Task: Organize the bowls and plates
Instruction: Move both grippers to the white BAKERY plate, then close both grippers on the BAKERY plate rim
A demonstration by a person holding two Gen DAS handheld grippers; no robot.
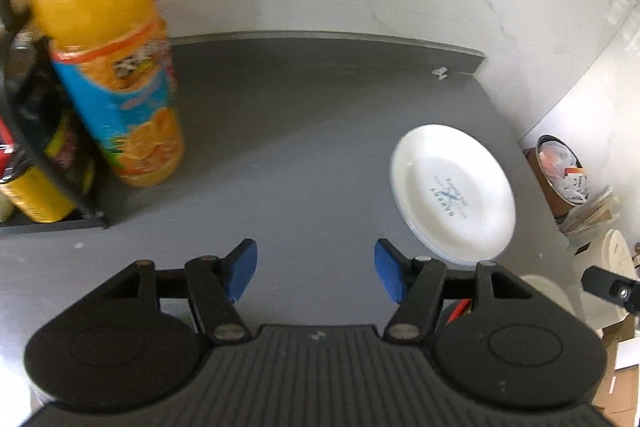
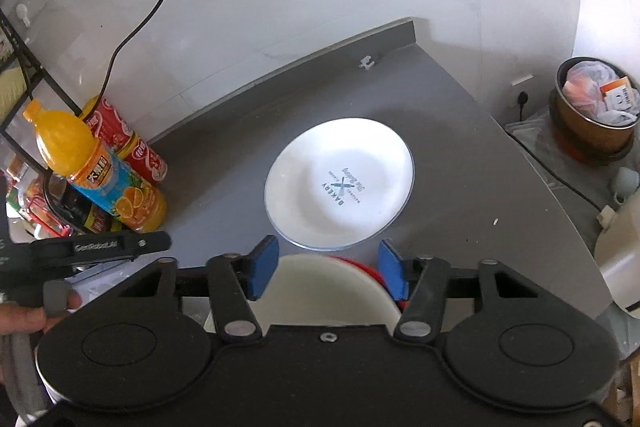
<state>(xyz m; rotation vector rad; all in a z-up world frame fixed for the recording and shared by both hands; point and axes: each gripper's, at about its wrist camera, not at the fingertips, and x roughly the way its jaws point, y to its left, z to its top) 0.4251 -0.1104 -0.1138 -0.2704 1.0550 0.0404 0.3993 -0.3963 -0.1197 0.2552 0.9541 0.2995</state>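
A white plate [image 1: 454,193] with blue "BAKERY" print lies flat on the grey counter [image 1: 300,131], to the right of my left gripper [image 1: 316,269], which is open and holds nothing. In the right wrist view the same plate [image 2: 340,183] lies just beyond my right gripper [image 2: 328,273], also open. Below its blue fingers sits a cream bowl [image 2: 324,291] with a red bowl's rim [image 2: 362,267] showing behind it. Part of the cream bowl [image 1: 546,293] shows at the right of the left wrist view.
An orange juice bottle [image 1: 108,59] stands at the left beside a black wire rack [image 1: 40,155] with cans and packets. A red can [image 2: 128,143] stands behind the juice bottle [image 2: 100,171]. A full waste bin [image 2: 596,107] sits off the counter's right edge. A hand [image 2: 24,315] holds the left gripper's handle.
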